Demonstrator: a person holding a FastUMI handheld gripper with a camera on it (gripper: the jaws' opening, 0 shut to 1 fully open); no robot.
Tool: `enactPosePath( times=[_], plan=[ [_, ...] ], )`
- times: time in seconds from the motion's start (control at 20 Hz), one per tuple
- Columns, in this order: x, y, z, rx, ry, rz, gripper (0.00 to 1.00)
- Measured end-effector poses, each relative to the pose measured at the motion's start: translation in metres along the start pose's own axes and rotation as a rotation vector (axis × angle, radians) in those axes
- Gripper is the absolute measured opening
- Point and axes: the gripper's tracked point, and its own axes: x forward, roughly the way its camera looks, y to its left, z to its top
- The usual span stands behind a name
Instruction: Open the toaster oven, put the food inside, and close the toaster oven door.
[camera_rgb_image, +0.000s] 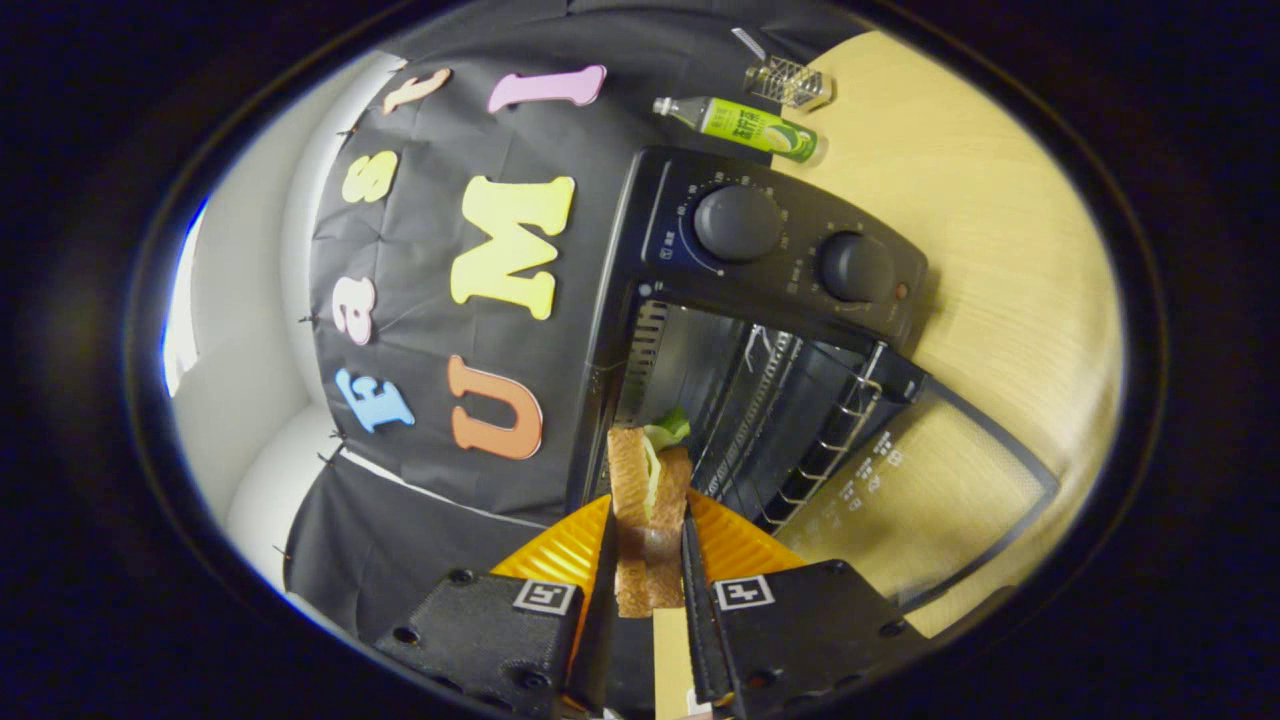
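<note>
While the glass door (930, 500) of the black toaster oven (770, 300) already lies open, the gripper (648, 560) clamps the brown lettuce sandwich (648, 490) between its fingers, just ahead of the cavity, with insertion and closing left.

The things sit on a light wooden table (1000, 230). The black toaster oven (790, 290) stands on it at about 1 o'clock from the gripper (648, 560), whose fingers grip a sandwich (645, 500). The oven's door (930, 500) is folded down open over the tabletop at 2 o'clock. Beyond the oven, at 12 to 1 o'clock, stand a green bottle (745, 125) and a small wire rack (788, 82), near each other.
</note>
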Motion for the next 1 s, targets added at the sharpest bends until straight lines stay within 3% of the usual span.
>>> enactPosePath(
  times=[0.55,0.75,1.0],
  plan=[
    [0.066,-0.029,0.02,0.039,-0.123,-0.131,0.41],
    [0.072,-0.036,0.023,0.051,-0.145,-0.134,0.56],
    [0.048,-0.03,0.018,0.069,-0.127,-0.115,0.68]
  ],
)
